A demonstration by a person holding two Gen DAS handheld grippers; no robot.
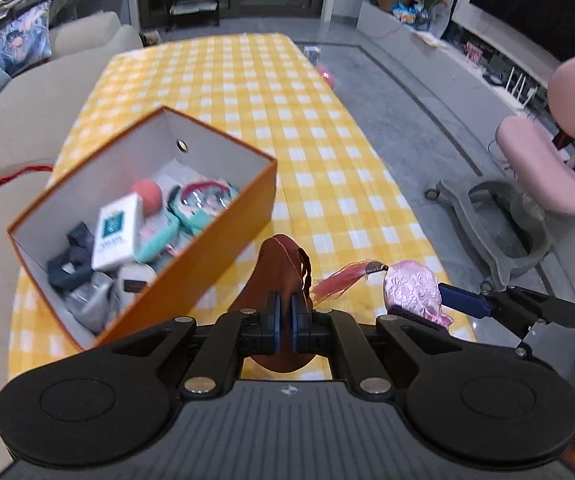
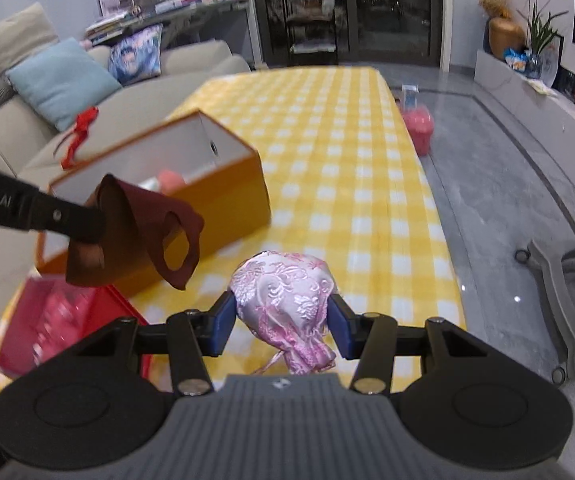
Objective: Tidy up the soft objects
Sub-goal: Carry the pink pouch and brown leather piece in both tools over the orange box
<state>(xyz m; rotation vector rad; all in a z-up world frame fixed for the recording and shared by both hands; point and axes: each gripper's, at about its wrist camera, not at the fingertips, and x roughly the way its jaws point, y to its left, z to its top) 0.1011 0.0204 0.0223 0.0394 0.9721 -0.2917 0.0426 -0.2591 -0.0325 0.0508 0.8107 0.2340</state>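
Jaws clamped: left gripper (image 1: 285,322) pinches a brown mask (image 1: 283,268) hanging lengthwise downward; right gripper (image 2: 283,326) squeezes a pink brocade pouch (image 2: 283,296), gathered neck toward camera.

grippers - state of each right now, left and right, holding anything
Left gripper: shut on the brown mask.
Right gripper: shut on the pink pouch.

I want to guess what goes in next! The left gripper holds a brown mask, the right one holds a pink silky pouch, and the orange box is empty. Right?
Not quite: the orange box already holds several things, as the left wrist view shows. The rest is right: the left gripper holds the brown mask and the right gripper holds the pink silky pouch.
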